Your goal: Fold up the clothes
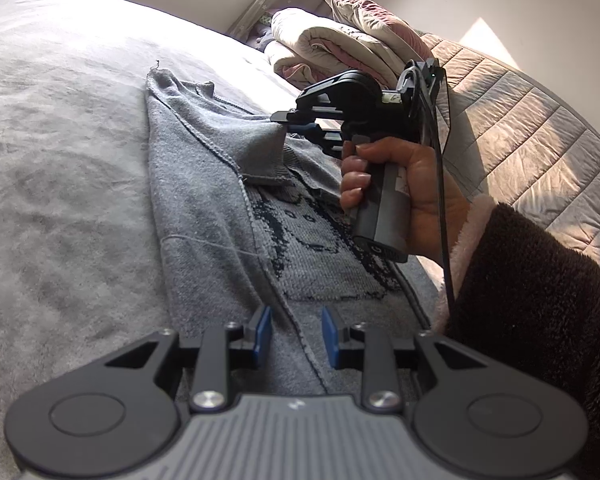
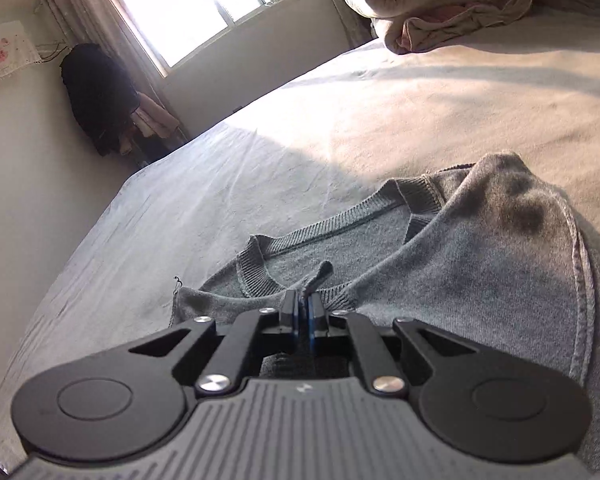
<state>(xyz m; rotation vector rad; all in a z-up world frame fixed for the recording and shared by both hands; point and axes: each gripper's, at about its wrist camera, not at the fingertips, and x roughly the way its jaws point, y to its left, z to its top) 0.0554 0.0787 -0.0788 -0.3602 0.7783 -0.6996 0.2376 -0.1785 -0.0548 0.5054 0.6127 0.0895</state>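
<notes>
A grey knit sweater (image 1: 220, 208) with a dark pattern lies inside out on the bed. Its left side is folded over the body. My left gripper (image 1: 295, 334) is open and empty, low over the sweater's lower part, astride a seam. My right gripper (image 2: 303, 308) is shut on a pinch of the sweater (image 2: 460, 264) near the ribbed neckline. In the left wrist view the right gripper (image 1: 284, 118) lifts a fold of sleeve or shoulder cloth a little above the sweater.
The bed sheet (image 1: 60, 140) spreads wide to the left. A rolled quilt (image 1: 332, 40) lies at the bed's far end, and it also shows in the right wrist view (image 2: 452, 4). A quilted headboard (image 1: 520, 128) is at right. Dark clothes (image 2: 96, 96) hang by the window.
</notes>
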